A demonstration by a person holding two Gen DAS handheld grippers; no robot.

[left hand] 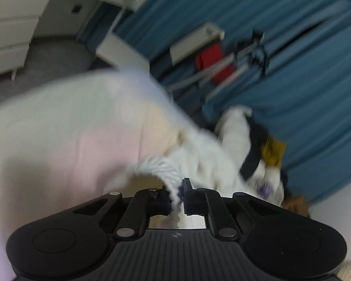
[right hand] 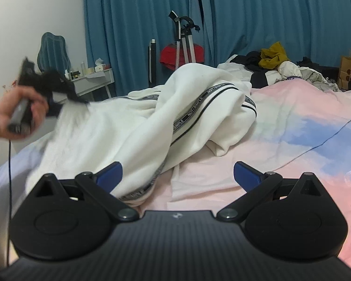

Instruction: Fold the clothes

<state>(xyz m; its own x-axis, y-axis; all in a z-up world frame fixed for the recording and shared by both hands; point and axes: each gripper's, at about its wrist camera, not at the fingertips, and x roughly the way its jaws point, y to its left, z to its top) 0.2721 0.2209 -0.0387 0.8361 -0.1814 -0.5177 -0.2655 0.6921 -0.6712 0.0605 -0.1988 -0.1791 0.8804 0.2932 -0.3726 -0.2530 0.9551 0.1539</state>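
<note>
A white fleece-like garment (right hand: 133, 121), soft and matt with a woven printed tape trim, lies on a smooth pink-and-blue cotton-look bedsheet (right hand: 304, 121); its ribbed knit cuff (left hand: 161, 166) shows a coarse, ridged weave between the left gripper (left hand: 176, 201) fingers. Both grippers are matt black plastic with ribbed bodies and dull metal rivets; the right gripper (right hand: 177, 173) carries glossy blue pads (right hand: 245, 172). Behind hang heavy matt blue cloth curtains (right hand: 269, 11), a brown paper bag (right hand: 349, 69) and a mustard knit (right hand: 272, 55)
</note>
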